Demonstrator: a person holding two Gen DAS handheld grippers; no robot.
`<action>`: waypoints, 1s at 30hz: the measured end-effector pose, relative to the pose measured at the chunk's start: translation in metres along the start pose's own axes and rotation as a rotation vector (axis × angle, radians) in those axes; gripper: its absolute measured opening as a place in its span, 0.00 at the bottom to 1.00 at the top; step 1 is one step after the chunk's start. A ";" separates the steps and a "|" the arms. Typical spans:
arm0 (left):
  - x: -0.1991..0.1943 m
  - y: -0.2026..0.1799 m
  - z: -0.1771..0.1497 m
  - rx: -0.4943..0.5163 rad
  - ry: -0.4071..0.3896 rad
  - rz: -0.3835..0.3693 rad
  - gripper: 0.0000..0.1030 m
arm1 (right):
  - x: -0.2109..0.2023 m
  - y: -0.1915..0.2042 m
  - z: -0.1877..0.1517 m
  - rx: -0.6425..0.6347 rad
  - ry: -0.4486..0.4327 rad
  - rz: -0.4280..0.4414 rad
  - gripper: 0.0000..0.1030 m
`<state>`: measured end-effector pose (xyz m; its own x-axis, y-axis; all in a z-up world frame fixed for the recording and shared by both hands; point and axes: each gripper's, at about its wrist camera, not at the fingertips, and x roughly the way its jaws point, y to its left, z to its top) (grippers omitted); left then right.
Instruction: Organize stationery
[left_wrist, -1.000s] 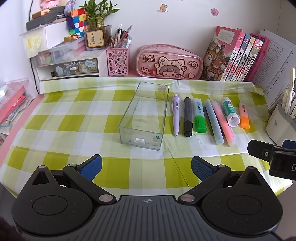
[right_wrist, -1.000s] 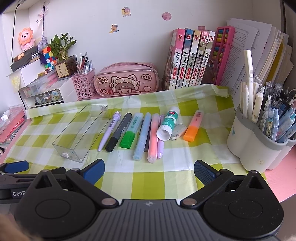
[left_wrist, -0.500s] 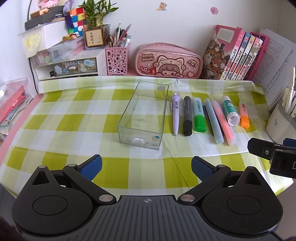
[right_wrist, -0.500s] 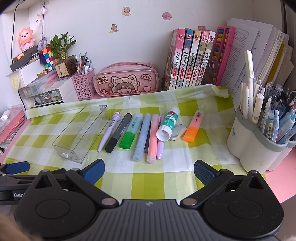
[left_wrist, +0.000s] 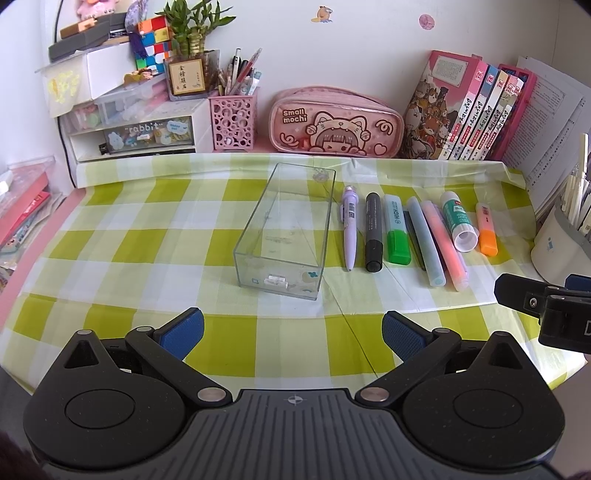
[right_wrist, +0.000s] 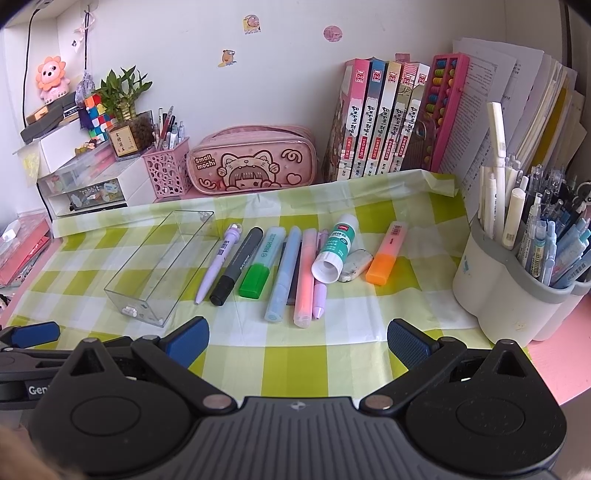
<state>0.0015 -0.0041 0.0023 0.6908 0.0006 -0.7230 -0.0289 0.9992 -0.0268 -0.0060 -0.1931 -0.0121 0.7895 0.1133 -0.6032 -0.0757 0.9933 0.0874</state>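
Jaws of both grippers stand wide apart and empty: the left gripper (left_wrist: 291, 328) hangs above the near edge of the counter, in front of a clear plastic box (left_wrist: 288, 229), and the right gripper (right_wrist: 297, 338) hangs in front of a row of stationery. The box is empty and lies on a green-and-white checked cloth (left_wrist: 147, 229) covering the counter.

Just right of the box, side by side, lie ten items: one lilac pen (right_wrist: 218, 264), one black marker (right_wrist: 236, 266), one green-capped highlighter (right_wrist: 262, 262) printed "HIGH", one pale blue pen (right_wrist: 284, 271), a thin dark pen almost hidden beside it, one pink highlighter (right_wrist: 306, 275), one lilac highlighter (right_wrist: 319, 301) partly under it, one glue stick (right_wrist: 334, 249) with a green label reading "GLUE STICK", one grey-white eraser (right_wrist: 356, 264), and one orange-capped highlighter (right_wrist: 386, 253).

Against the wall stands a pink pencil case (left_wrist: 334, 122) printed "Small mochi", a pink perforated pen cup (left_wrist: 232, 120), a small drawer unit (left_wrist: 144, 136) labelled "rabbit", and five upright books (right_wrist: 380, 118). At the far right a white holder (right_wrist: 506, 291) is crowded with pens.
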 end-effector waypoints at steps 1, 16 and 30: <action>0.000 0.000 0.000 0.000 0.000 0.000 0.95 | 0.000 0.000 0.000 0.000 0.000 0.000 1.00; 0.001 -0.002 0.004 0.006 -0.007 0.003 0.95 | -0.002 -0.002 0.004 0.004 -0.007 0.005 1.00; 0.007 -0.003 0.007 0.020 -0.017 0.012 0.95 | 0.001 -0.003 0.016 0.001 -0.023 0.009 1.00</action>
<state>0.0117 -0.0067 0.0023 0.7025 0.0135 -0.7115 -0.0234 0.9997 -0.0041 0.0047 -0.1963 -0.0003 0.8025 0.1218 -0.5840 -0.0822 0.9922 0.0939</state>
